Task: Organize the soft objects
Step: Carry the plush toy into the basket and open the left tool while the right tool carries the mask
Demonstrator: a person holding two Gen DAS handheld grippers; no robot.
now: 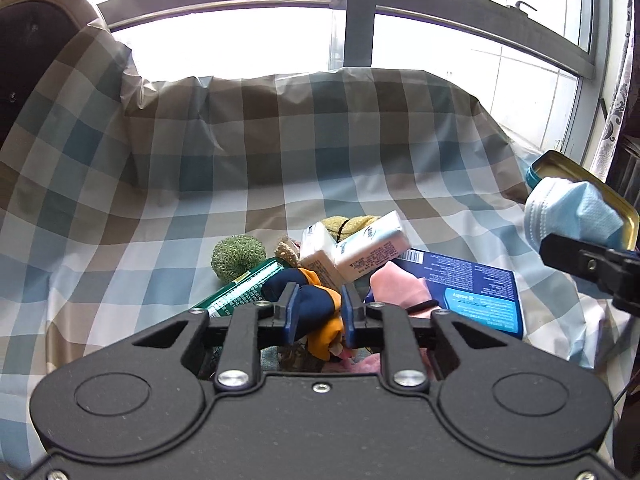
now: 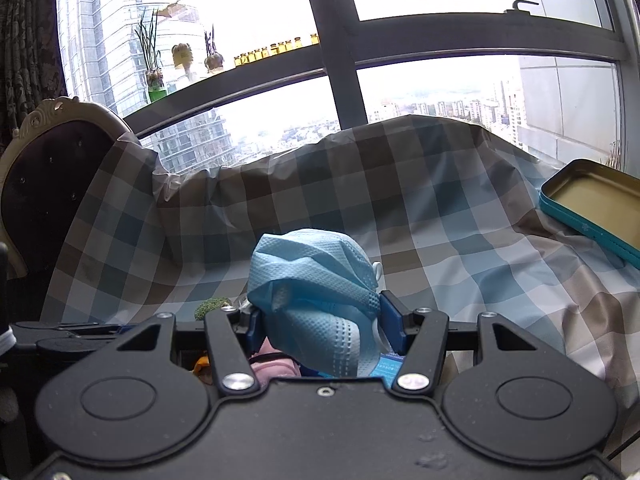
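Observation:
My left gripper point(image 1: 319, 304) is shut on a navy and orange soft toy point(image 1: 318, 306), held just above a pile on the checked cloth. The pile holds a green scrubber ball point(image 1: 237, 257), two tissue packs point(image 1: 370, 249), a pink cloth point(image 1: 400, 286), a green tube point(image 1: 240, 292) and a dark blue box point(image 1: 476, 292). My right gripper point(image 2: 322, 320) is shut on a crumpled blue face mask point(image 2: 312, 292), held above the cloth. In the left wrist view the mask point(image 1: 572, 212) and right gripper point(image 1: 588, 266) show at the right edge.
An open teal tin point(image 2: 592, 208) with a gold inside lies at the right on the cloth; it also shows in the left wrist view point(image 1: 560, 168). A checked cloth point(image 2: 400, 208) covers the surface and its raised back. A dark chair back point(image 2: 48, 184) stands at the left. A window is behind.

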